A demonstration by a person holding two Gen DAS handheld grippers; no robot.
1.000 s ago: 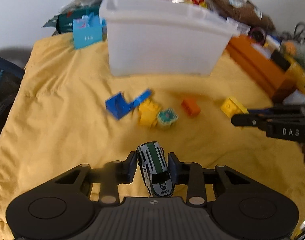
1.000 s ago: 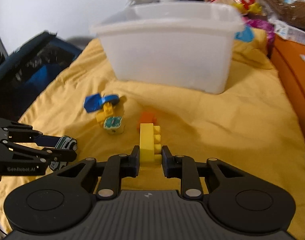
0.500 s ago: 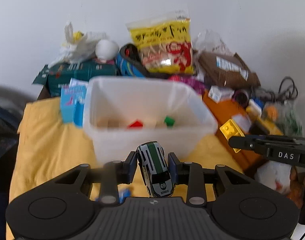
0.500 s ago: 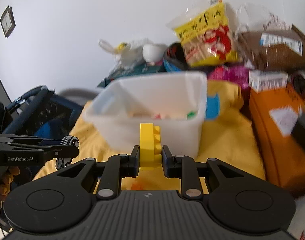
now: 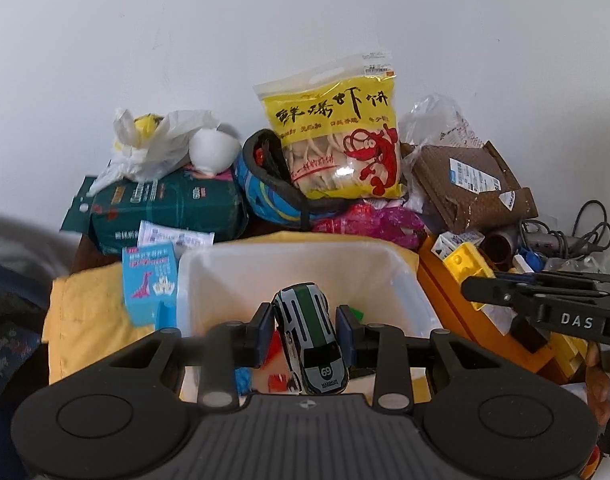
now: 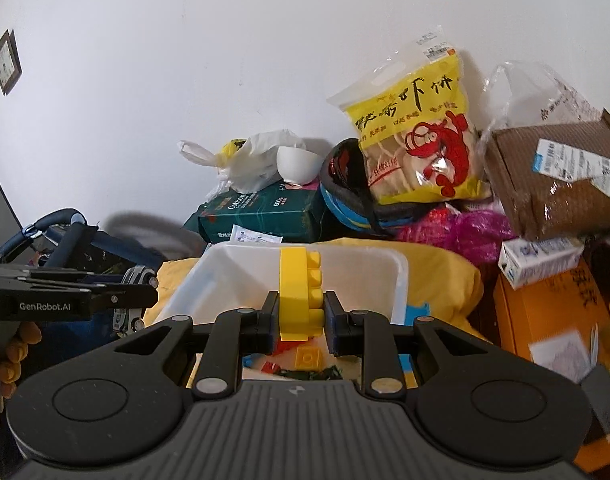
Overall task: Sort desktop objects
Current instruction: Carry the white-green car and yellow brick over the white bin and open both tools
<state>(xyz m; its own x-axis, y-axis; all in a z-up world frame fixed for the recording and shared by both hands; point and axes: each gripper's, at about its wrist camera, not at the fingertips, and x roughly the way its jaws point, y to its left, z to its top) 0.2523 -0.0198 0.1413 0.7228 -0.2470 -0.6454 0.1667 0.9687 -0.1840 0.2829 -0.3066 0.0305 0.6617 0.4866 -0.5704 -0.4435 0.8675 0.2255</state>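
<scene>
Inspecting, largest item first:

Yellow cloth (image 5: 89, 312): covers the desktop under and around the bin; visible left of the bin in the left wrist view and right of it in the right wrist view.

White plastic bin (image 5: 401, 276): open-topped, sits on the cloth in front of the clutter by the wall. Small pieces lie on its floor, among them a yellow square brick (image 6: 308, 357), red bits and a green bit; others are too hidden to identify.

Snack bag (image 5: 337, 136): yellow with a red shrimp print, upright against the wall behind the bin.

Green pack (image 5: 165, 208): behind the bin's left corner, with a white plastic bag and a white bowl (image 6: 297, 165) on top.

Orange box (image 6: 545, 320): just right of the bin, beside the cloth.

Blue carton (image 5: 149, 288): touching or just beside the bin's left outer wall.

Left gripper (image 5: 305, 332): held above the bin's interior; fingers narrow, clamped on the toy car's sides.

Right gripper (image 6: 299, 316): held above the bin's near edge; fingers narrow, pinching the yellow brick. In the left wrist view it appears at the right, over the orange box side.

Toy car (image 5: 311, 332): white with green and black stripes, numbered 69, nose towards the camera, suspended over the bin.

Yellow brick (image 6: 299, 296): four-stud block, standing on end between the fingers, studs facing right.
</scene>
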